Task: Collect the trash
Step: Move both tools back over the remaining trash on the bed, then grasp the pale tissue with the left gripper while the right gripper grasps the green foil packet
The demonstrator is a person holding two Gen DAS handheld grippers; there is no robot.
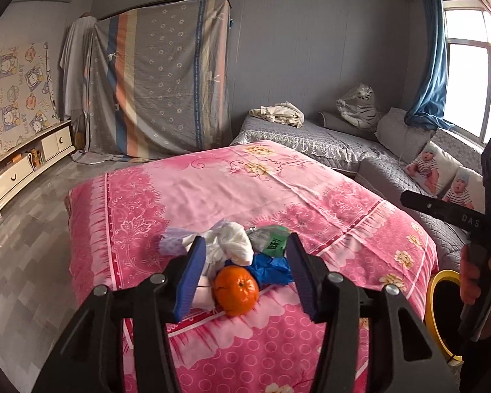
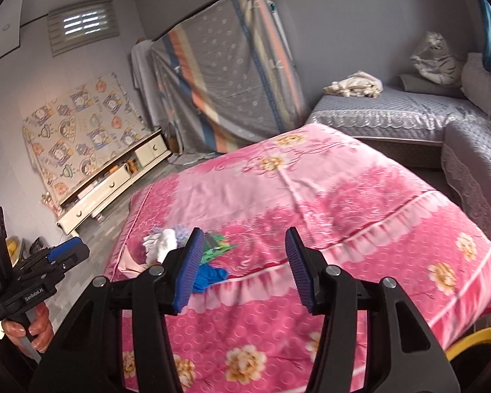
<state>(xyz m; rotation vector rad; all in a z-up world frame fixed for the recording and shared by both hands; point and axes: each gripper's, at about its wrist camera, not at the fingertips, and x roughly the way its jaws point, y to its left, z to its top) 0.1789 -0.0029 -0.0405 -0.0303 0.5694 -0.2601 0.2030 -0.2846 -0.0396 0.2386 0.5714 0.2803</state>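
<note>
Where the pink bedspread (image 1: pixel 212 190) nears its front-left corner, the trash lies heaped: white tissue (image 1: pixel 229 245), green wrapper (image 1: pixel 273 240), blue wrapper (image 1: pixel 271 270) and an orange (image 1: pixel 235 290). The left gripper (image 1: pixel 245 275) hangs above it, jaws apart, holding nothing. The right gripper (image 2: pixel 242 268) stands open and empty over bare spread, right of the heap. A yellow-rimmed bin (image 1: pixel 437 314) sits below the bed's right edge.
</note>
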